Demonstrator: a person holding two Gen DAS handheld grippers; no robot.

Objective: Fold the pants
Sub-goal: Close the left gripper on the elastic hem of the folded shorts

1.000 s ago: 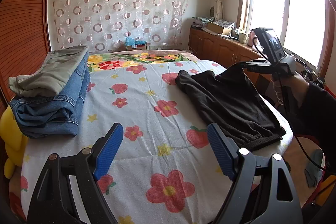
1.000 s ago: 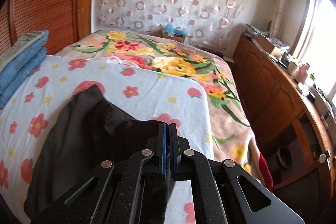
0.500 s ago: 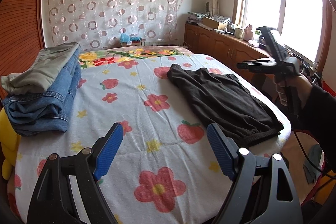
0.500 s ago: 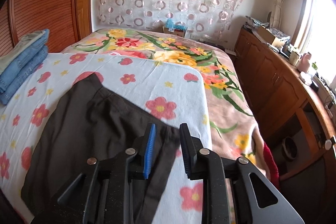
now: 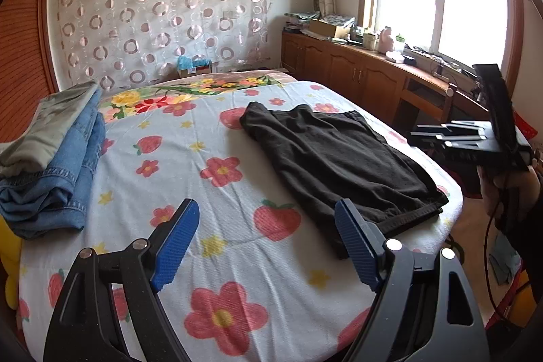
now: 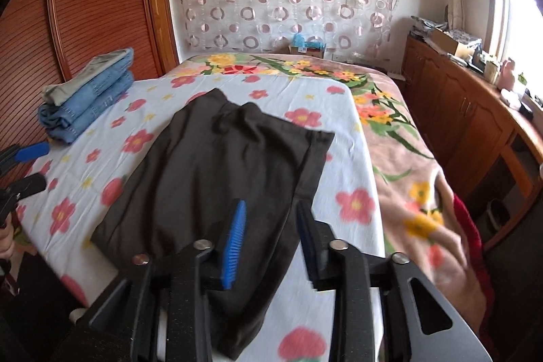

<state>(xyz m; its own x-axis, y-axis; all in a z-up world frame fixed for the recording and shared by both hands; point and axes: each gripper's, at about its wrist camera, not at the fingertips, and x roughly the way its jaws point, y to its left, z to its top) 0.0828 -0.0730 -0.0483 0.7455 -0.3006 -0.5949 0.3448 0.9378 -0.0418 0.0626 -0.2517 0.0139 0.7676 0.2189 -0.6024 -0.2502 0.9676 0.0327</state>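
The pants (image 6: 217, 172) lie folded flat on the bed (image 5: 237, 260), so the right gripper (image 6: 271, 236) has just been opening, empty; the left gripper (image 5: 268, 243) hangs wide open, empty too.

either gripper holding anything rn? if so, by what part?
Nothing held. Left hand-held gripper open over the sheet; right hand-held gripper has just been opening, pads clear of the black pants.

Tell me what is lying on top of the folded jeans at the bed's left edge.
A folded grey-green garment lies on the stacked blue jeans, covering most of the top. How many denim pieces are stacked, and what lies between the folds, is hidden.
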